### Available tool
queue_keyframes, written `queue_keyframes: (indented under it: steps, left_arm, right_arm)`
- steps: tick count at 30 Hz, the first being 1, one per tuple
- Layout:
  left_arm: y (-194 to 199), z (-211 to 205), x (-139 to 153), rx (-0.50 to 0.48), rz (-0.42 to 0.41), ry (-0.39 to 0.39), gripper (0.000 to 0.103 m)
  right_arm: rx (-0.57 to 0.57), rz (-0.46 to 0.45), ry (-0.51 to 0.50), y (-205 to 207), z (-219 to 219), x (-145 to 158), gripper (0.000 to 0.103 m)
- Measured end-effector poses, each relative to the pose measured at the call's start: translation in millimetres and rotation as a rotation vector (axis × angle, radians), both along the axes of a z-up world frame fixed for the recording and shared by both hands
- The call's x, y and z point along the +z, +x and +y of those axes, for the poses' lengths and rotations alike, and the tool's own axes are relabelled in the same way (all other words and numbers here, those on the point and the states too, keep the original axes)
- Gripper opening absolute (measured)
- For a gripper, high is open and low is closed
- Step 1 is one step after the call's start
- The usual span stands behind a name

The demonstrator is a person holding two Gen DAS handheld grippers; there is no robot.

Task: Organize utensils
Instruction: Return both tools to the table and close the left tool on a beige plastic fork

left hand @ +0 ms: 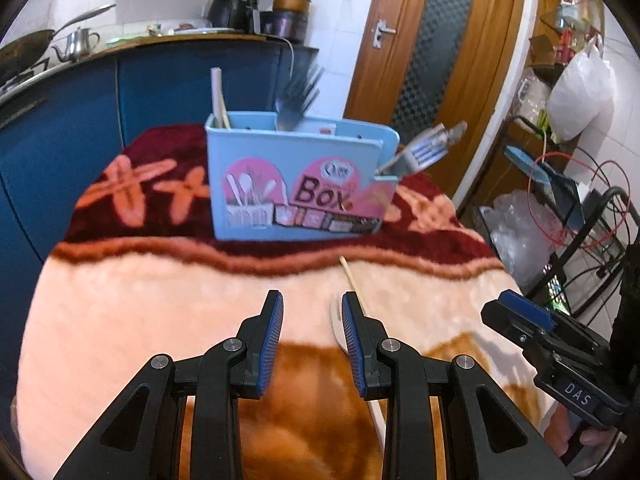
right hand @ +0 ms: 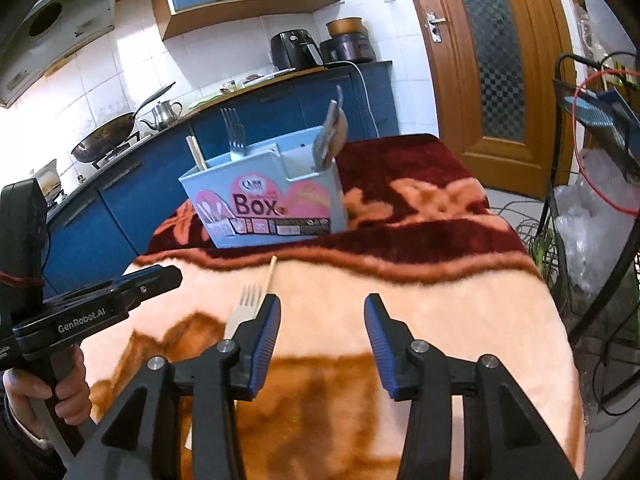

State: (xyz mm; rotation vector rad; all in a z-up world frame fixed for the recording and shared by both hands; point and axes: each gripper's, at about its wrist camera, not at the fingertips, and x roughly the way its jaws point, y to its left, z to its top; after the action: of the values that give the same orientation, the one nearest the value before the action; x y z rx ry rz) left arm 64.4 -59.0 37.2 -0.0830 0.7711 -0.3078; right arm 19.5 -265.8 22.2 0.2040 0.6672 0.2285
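A light blue utensil box [left hand: 296, 184] [right hand: 264, 196] stands on the blanket-covered table [left hand: 160, 300]. It holds a chopstick [left hand: 218, 96], a fork [left hand: 298, 98] and more cutlery in the right side pocket [left hand: 424, 148]. A fork [right hand: 240, 312] and a chopstick [right hand: 270, 276] lie on the blanket in front of the box. My left gripper [left hand: 312, 304] is open and empty above the blanket, its right finger beside the lying fork. My right gripper [right hand: 322, 308] is open and empty, just right of that fork.
A blue kitchen counter [right hand: 120, 200] with a wok and kettle runs behind the table. A wooden door [left hand: 432, 40] stands at the back right. A wire rack [right hand: 600, 200] with bags and cables is at the right table edge.
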Motion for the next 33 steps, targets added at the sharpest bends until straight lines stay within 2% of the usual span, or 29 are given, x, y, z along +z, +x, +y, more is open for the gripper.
queue_keyframes:
  steps: [18, 27, 33]
  left_arm:
    - [9, -30, -32, -0.050, 0.156, 0.042, 0.036]
    - [10, -37, -45, -0.095, 0.238, 0.024, 0.036]
    - [12, -45, -48, -0.105, 0.254, 0.097, 0.029]
  right_arm:
    - [-0.023, 0.034, 0.034, -2, -22, -17, 0.049]
    - [-0.020, 0.032, 0.033, -2, -22, -16, 0.049]
    - [-0.019, 0.036, 0.036, -2, -22, -15, 0.050]
